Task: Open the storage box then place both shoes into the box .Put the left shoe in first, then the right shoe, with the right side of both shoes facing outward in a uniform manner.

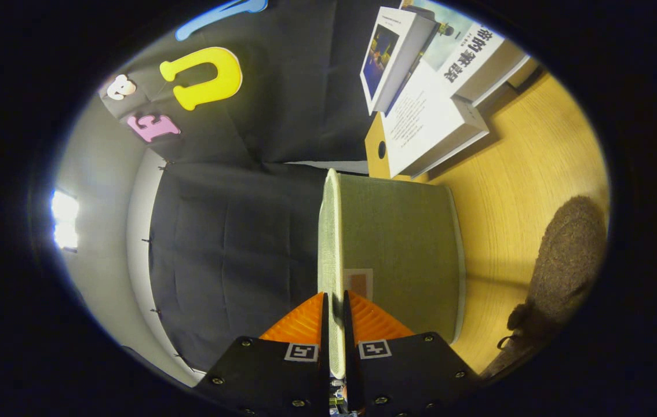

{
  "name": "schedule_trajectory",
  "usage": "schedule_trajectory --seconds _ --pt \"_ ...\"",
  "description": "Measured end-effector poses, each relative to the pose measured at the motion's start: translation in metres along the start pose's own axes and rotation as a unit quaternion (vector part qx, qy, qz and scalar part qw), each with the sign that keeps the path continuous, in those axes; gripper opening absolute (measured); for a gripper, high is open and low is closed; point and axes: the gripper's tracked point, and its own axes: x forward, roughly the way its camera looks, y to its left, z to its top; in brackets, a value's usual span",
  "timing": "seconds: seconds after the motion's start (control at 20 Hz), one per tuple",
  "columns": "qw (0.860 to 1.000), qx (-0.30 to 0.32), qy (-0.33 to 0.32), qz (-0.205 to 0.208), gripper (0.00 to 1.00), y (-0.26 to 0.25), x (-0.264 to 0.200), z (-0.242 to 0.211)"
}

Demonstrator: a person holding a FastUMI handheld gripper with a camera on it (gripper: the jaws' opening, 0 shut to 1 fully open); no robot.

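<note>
Wooden worktop (537, 191) carried all items, view rolled sideways. Tool (334, 307) clamped on thin edge of storage box lid (331, 243), both fingers pressing it. Grey-green fabric storage box (404, 243) lay just beyond fingers. Brown shoe (566, 266) sat near box on worktop. Books (427, 87) stood further off, behind box.

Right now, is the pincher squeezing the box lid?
Yes. The gripper is shut on the lid's thin edge, one finger on each side, beside the green storage box.
</note>
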Motion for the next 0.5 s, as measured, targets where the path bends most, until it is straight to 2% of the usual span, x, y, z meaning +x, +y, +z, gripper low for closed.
schedule_trajectory --seconds 0.5 --pt "0.997 -0.069 0.028 0.007 0.11 0.059 0.014 -0.009"
